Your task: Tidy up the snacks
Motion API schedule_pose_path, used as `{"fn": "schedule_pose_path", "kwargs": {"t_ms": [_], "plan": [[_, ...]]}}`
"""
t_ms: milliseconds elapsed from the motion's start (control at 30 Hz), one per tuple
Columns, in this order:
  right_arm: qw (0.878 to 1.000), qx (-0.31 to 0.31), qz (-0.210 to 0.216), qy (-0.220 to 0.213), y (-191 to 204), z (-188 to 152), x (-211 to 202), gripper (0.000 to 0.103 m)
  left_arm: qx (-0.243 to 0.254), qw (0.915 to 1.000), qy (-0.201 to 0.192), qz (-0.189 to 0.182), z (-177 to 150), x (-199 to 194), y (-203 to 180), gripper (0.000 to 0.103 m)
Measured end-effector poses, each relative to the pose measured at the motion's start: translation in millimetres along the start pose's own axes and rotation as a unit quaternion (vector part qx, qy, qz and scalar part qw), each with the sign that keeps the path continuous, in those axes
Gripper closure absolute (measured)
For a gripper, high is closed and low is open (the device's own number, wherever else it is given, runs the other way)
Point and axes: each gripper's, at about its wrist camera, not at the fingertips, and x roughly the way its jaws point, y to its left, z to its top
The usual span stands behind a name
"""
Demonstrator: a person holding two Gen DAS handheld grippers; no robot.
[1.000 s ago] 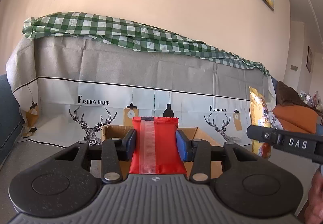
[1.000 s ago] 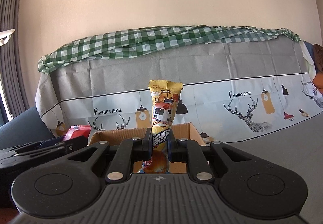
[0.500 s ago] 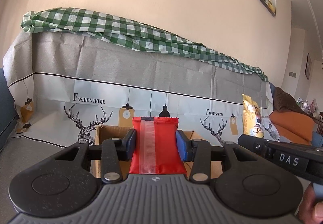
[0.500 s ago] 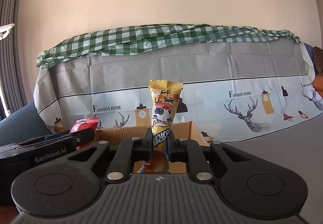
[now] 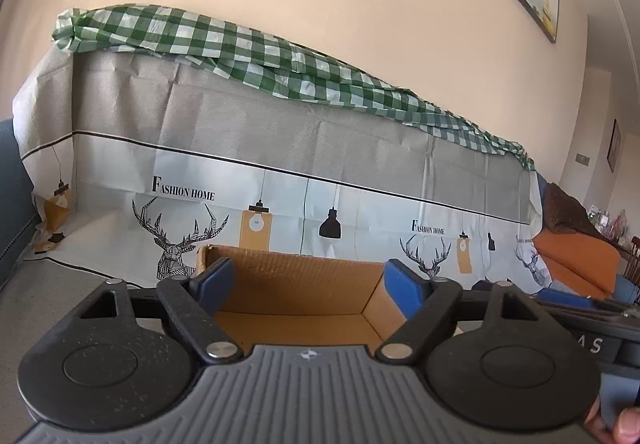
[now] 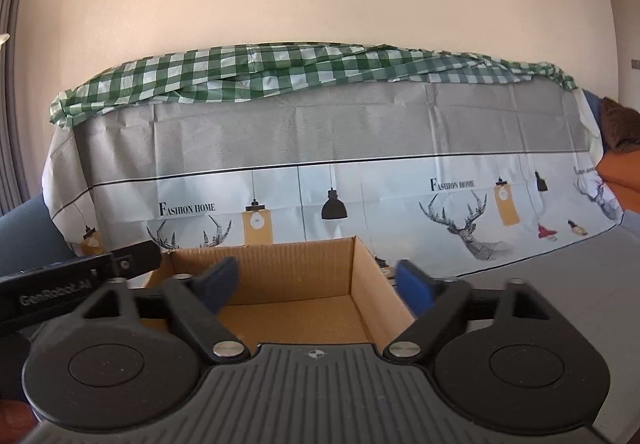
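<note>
An open cardboard box (image 5: 280,258) stands on the covered seat right in front of both grippers. My left gripper (image 5: 308,280) hangs over the box's near side, its jaws opening wide, with nothing between the blue pads (image 5: 212,276). My right gripper (image 6: 318,284) hovers over the same box (image 6: 280,264), its jaws opening too and holding nothing. No snack packet shows in either view; the box floor near me is hidden by the gripper bodies. The right gripper's body (image 5: 580,328) lies just right of the left one, and the left one's body (image 6: 80,276) shows in the right wrist view.
A sofa draped in a grey and white printed cloth (image 5: 320,164) rises behind the box, with a green checked cloth (image 6: 280,72) along its top. An orange cushion (image 5: 576,264) lies at the far right. A person's thumb (image 5: 624,424) shows at the lower right.
Both grippers have opened. The red packet has left the left jaws and the yellow packet the right jaws; neither is in sight now.
</note>
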Motion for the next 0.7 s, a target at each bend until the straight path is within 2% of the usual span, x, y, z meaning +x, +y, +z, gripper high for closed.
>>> {"fn": "schedule_pose_path", "kwargs": {"t_ms": [100,200,333,400,567,700], "plan": [[1.000,-0.009,-0.007,-0.004,-3,0,-4,0.002,0.015,0.9998,-0.007,0.003,-1,-9,-1,0.004],[1.000,-0.017,-0.015,-0.007,-8,0,-8,0.001,0.043,0.9986,-0.028,0.014,-3,-25,-4,0.003],[1.000,-0.010,-0.017,-0.022,-20,0,-22,0.001,0.054,0.9973,-0.034,0.038,-5,-52,-10,0.002],[1.000,-0.001,-0.004,-0.022,-29,1,-30,0.001,0.043,0.9984,-0.017,0.034,-4,-66,-10,0.001],[0.999,0.012,0.036,0.017,-44,-11,-53,0.001,0.027,0.9986,0.038,0.026,-15,-110,-19,0.001],[0.998,0.009,0.037,0.055,-50,-37,-74,0.001,0.020,0.9948,0.089,0.044,-35,-124,-33,0.000]]}}
